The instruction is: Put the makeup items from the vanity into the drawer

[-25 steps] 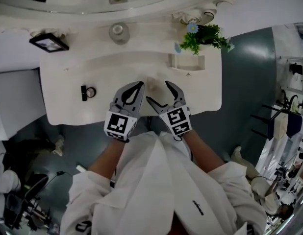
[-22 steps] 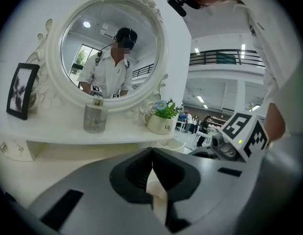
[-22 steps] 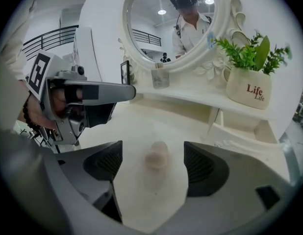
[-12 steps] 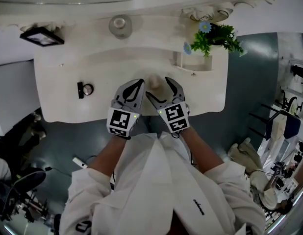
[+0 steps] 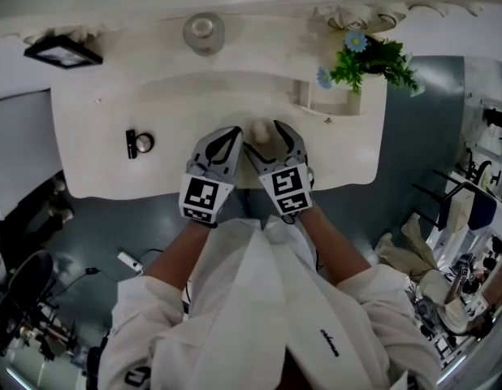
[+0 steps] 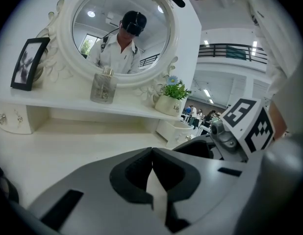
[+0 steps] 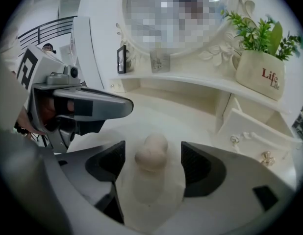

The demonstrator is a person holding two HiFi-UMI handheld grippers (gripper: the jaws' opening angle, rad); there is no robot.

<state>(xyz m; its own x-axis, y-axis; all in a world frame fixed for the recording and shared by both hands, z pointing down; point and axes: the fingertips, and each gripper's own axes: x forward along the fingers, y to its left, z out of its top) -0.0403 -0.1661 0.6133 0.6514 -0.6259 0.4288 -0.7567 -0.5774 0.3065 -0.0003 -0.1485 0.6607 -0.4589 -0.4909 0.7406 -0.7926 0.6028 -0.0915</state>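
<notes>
A beige egg-shaped makeup sponge (image 5: 258,128) stands upright on the white vanity top (image 5: 153,108), near its front edge. My right gripper (image 5: 264,138) straddles it. In the right gripper view the sponge (image 7: 152,153) sits between the two dark pads (image 7: 113,164) with a small gap on each side, and the jaws are closing. My left gripper (image 5: 231,137) is just left of the sponge, its jaws shut with nothing in them (image 6: 152,152). A small black makeup item with a ring (image 5: 139,143) lies on the left of the top.
A glass bottle (image 5: 203,31), a black picture frame (image 5: 62,53) and a potted plant (image 5: 369,59) stand on the back shelf under the round mirror (image 6: 121,31). A small white drawer unit (image 7: 249,131) with knobs stands at the right.
Both grippers have slid a little forward over the vanity. The sponge, which lay ahead of the right gripper's tips, now sits between its jaws. The left gripper stays shut beside it.
</notes>
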